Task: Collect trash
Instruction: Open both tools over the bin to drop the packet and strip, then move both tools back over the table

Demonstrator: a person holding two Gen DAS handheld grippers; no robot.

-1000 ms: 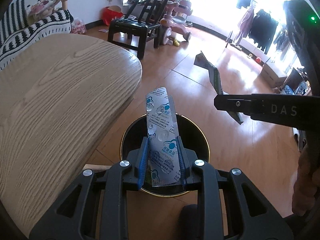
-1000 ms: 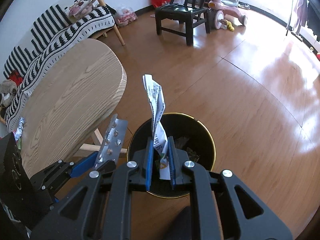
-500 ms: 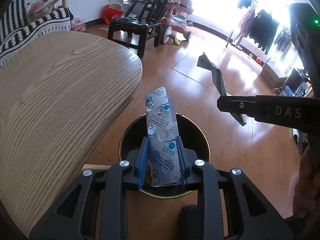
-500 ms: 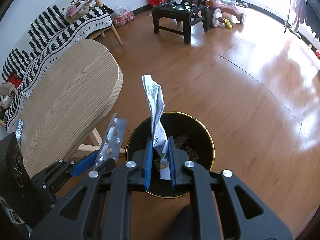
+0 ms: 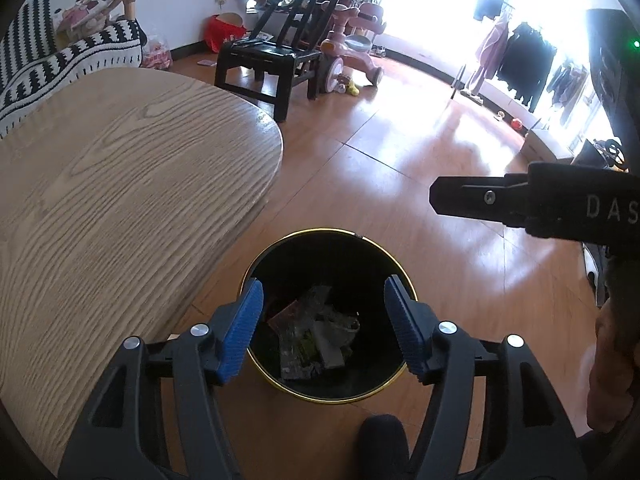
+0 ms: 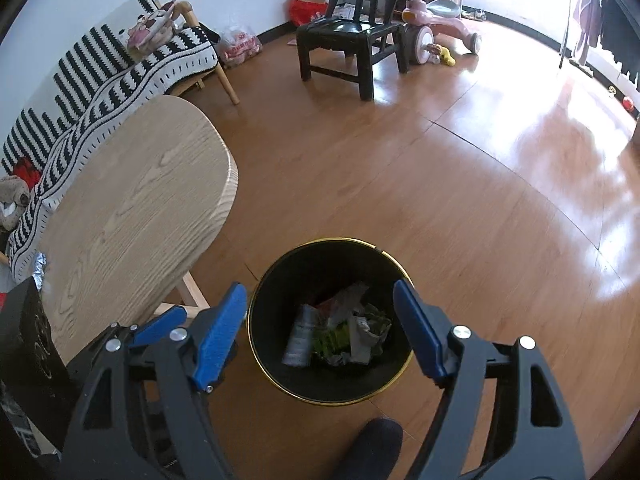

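A black bin with a gold rim [image 5: 256,264] [image 6: 276,264] stands on the wooden floor beside the table, straight below both grippers. Crumpled wrappers and packets [image 5: 316,332] [image 6: 340,332] lie at its bottom. My left gripper [image 5: 324,320] hangs over the bin, its jaws opening, and nothing is between the blue pads. My right gripper [image 6: 320,324] is also above the bin with its jaws opening and nothing between them. In the left wrist view the right gripper's black body [image 5: 532,204] reaches in from the right.
A light wooden oval table [image 5: 112,200] [image 6: 132,208] borders the bin on the left. Farther off stand a black chair [image 5: 276,60], a pink ride-on toy [image 5: 352,52] and a striped sofa [image 6: 108,76]. A dark shoe tip [image 6: 372,448] is just below the bin.
Both grippers spread their jaws apart. The blue-and-white packet left the left gripper and the twisted white wrapper left the right one; both now lie in the bin.
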